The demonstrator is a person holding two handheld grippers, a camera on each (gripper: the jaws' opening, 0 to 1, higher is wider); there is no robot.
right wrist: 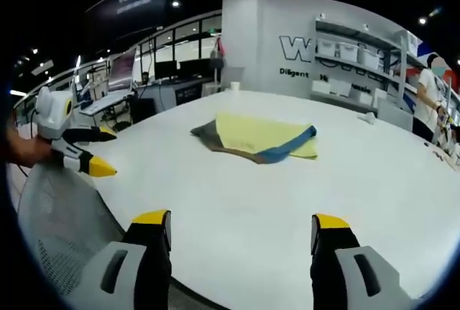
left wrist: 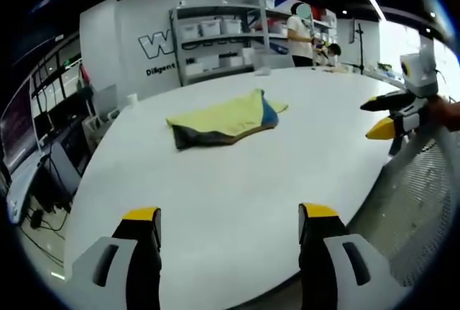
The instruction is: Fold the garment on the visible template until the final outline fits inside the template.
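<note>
A folded garment (left wrist: 226, 118), yellow with grey and blue parts, lies on the white table (left wrist: 215, 195); in the right gripper view the garment (right wrist: 259, 137) sits mid-table. I see no template outline on the table. My left gripper (left wrist: 230, 220) stands open over the near table edge, well short of the garment, nothing between its jaws. My right gripper (right wrist: 241, 224) is likewise open and empty, short of the garment. The right gripper (left wrist: 384, 117) shows at the right of the left gripper view, open; the left gripper (right wrist: 97, 153) shows at the left of the right gripper view.
Shelves with white bins (left wrist: 223, 37) stand behind the table, and a person (left wrist: 300, 33) stands by them. A mesh chair back (right wrist: 65, 231) is near the table edge. Desks with monitors (right wrist: 144, 80) line the room's side. A small white cup (right wrist: 234, 86) stands at the far edge.
</note>
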